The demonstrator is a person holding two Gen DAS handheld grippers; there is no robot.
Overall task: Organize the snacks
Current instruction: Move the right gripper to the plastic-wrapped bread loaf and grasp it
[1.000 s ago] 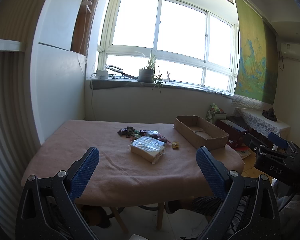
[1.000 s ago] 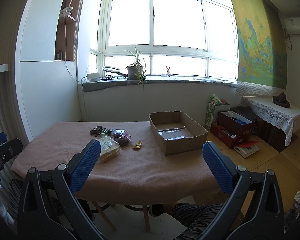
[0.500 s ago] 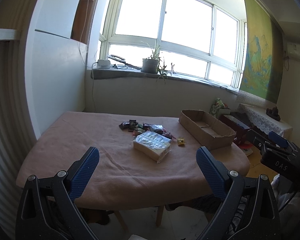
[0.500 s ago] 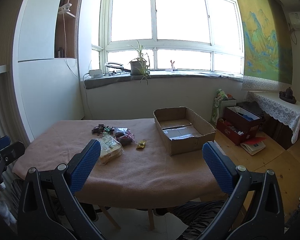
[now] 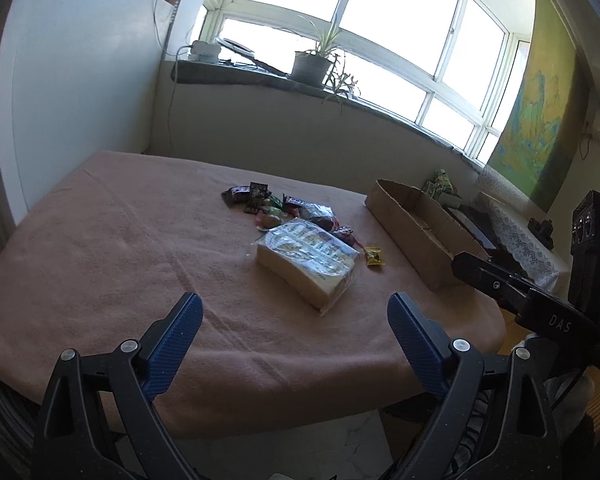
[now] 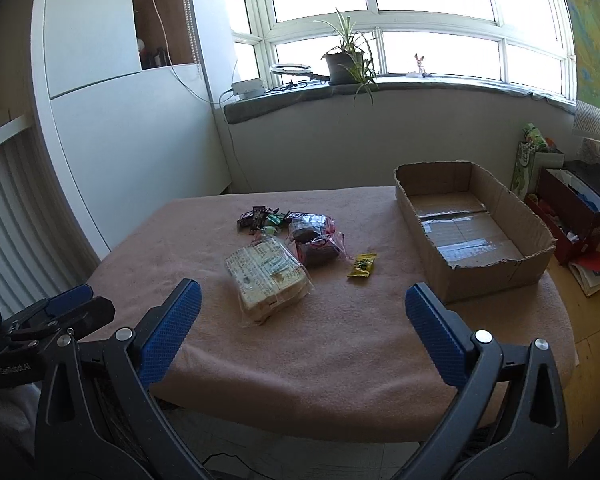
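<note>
A pile of snacks lies mid-table on the pink cloth: a clear bag of sliced bread (image 5: 308, 259) (image 6: 266, 276), dark wrapped cakes (image 6: 314, 236), several small dark and green packets (image 5: 256, 198) (image 6: 260, 218), and a lone yellow candy (image 5: 374, 256) (image 6: 363, 265). An open cardboard box (image 5: 420, 227) (image 6: 472, 232) stands empty at the table's right. My left gripper (image 5: 294, 340) is open and empty over the near edge, short of the bread. My right gripper (image 6: 302, 332) is open and empty, also over the near edge.
The table (image 5: 100, 248) (image 6: 340, 340) stands below a windowsill with a potted plant (image 6: 346, 62). A white cabinet (image 6: 112, 120) is at the left. Boxes and bags (image 6: 572, 208) sit on the wooden floor to the right. The right gripper's body shows in the left wrist view (image 5: 540, 304).
Both grippers have moved forward and tilted down toward the table, so the snacks and box look closer. Both stay open and empty.
</note>
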